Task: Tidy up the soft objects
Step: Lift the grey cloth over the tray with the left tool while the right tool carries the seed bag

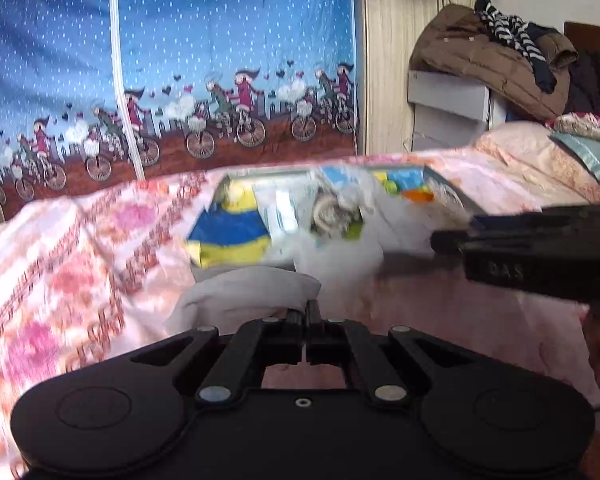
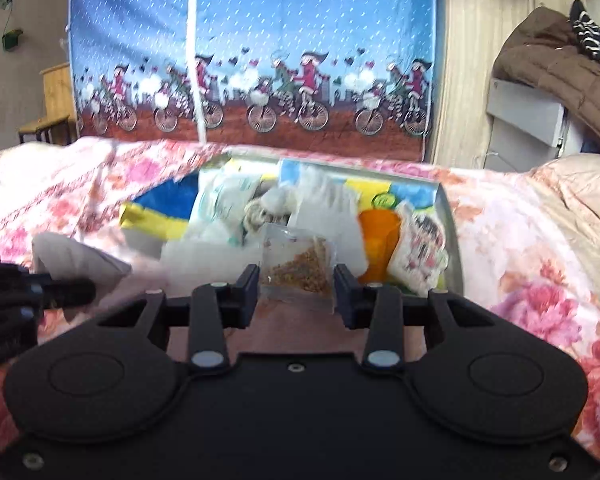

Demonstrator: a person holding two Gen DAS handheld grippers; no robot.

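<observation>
Right gripper (image 2: 296, 286) astride granule packet (image 2: 298, 270)

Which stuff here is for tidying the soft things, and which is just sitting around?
For the job: white cloth in left gripper; seed bag at right gripper; tray of soft packets.

Lying about: brown coat, bicycle curtain, flowery bedspread.

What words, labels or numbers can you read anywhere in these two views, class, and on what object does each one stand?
"DAS": raised letters on the black body of the right gripper, seen in the left wrist view.
White packet with dark print in the tray: too blurred to read.
Other packets in the tray: print too blurred to read.
</observation>
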